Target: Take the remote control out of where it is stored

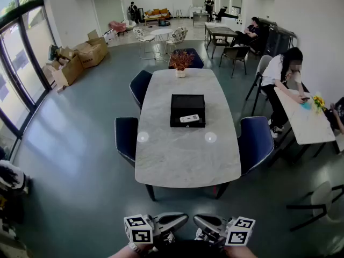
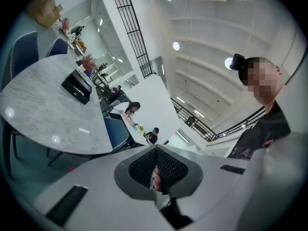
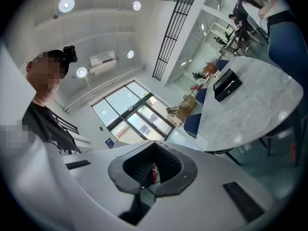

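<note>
- Grey floor fills a wide room, and an oval marble table (image 1: 183, 149) stands in the middle with dark blue chairs (image 1: 127, 136) at its sides.
- On the table's middle I see a black box (image 1: 187, 104). The white remote control (image 1: 189, 119) lies across its near edge. Whether it sits inside the box or on its top I cannot tell.
- A small potted plant (image 1: 180, 63) stands at the table's far end, well apart from the box.
- My left gripper (image 1: 171, 221) and right gripper (image 1: 209, 222) sit side by side at the bottom of the head view, well short of the table.
- In the left gripper view, the jaws are pressed together with nothing between them.
- In the right gripper view, the pads likewise meet and hold nothing.
- Cardboard boxes (image 1: 80, 58) sit by the windows (image 1: 16, 63) at left, and a person (image 1: 279, 77) leans over a side table (image 1: 303, 122) at right.
</note>
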### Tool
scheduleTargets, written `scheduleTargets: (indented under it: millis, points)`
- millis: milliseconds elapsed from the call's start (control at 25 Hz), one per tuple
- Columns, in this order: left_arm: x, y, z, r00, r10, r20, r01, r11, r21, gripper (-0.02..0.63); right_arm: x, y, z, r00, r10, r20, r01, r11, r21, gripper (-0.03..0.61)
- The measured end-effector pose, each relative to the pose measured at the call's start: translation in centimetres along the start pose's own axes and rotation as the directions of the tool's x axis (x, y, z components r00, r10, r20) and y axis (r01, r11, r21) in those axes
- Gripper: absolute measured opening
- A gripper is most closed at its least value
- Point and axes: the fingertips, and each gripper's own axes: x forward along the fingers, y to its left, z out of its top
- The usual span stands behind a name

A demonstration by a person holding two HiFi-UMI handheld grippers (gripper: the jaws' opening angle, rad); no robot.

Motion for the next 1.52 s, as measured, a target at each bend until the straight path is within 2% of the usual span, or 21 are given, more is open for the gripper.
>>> scheduleTargets:
  millis: [560,920,1520]
  points:
    - [0.6,0.1,-0.3,1.000,-0.007,-0.007,0.007,1.000,0.004,0.008,-0.6,-0.1,0.5,1.000,0.011,0.025,-0.011,1.000,-0.005,0.009]
    - [1.5,0.0,-0.2,1.000,0.013,-0.001,-0.013,1.000,0.018,0.008,-1.8,-0.7,1.4,0.998,0.029,0.055,-0.031,0.999,0.033,0.009]
    - [7.0,0.1,0.0,0.998,0.060,0.022,-0.060,0.998,0.027,0.008,-6.2,-3.0,4.8,0.996,0.067,0.051,-0.070,0.996,0.048,0.009]
